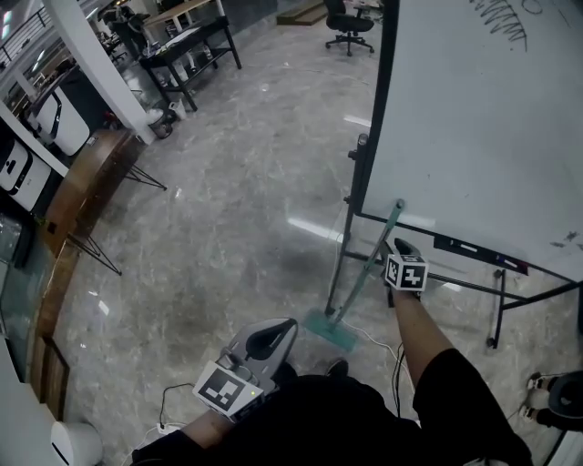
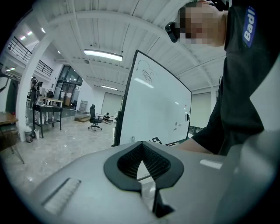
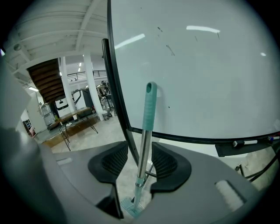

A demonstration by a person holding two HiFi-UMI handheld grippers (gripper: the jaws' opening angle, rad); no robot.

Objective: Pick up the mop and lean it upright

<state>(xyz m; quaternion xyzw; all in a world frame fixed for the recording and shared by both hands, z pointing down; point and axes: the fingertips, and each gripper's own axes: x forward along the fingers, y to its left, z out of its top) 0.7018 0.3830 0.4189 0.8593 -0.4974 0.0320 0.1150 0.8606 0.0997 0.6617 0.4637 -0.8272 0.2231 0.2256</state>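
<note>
The mop [image 1: 366, 262] stands nearly upright, its teal grip end resting against the whiteboard [image 1: 474, 118] and its teal head [image 1: 330, 330] flat on the floor by the board's stand. My right gripper [image 1: 393, 244] is at the upper shaft. In the right gripper view the metal shaft [image 3: 143, 153] runs between the pads of the right gripper [image 3: 139, 148], with a gap on each side, so the jaws are open around it. The mop head [image 3: 131, 205] shows below. My left gripper [image 1: 264, 341] hangs low near the body, shut and empty; its pads [image 2: 151, 159] meet at the tips.
The whiteboard's black frame and legs [image 1: 496, 309] spread over the floor, with a white cable [image 1: 378, 344] beside the mop head. A wooden table [image 1: 86, 196] lines the left side. A black bench [image 1: 187, 50] and office chair [image 1: 350, 23] stand far off. Polished stone floor [image 1: 237, 209] lies between.
</note>
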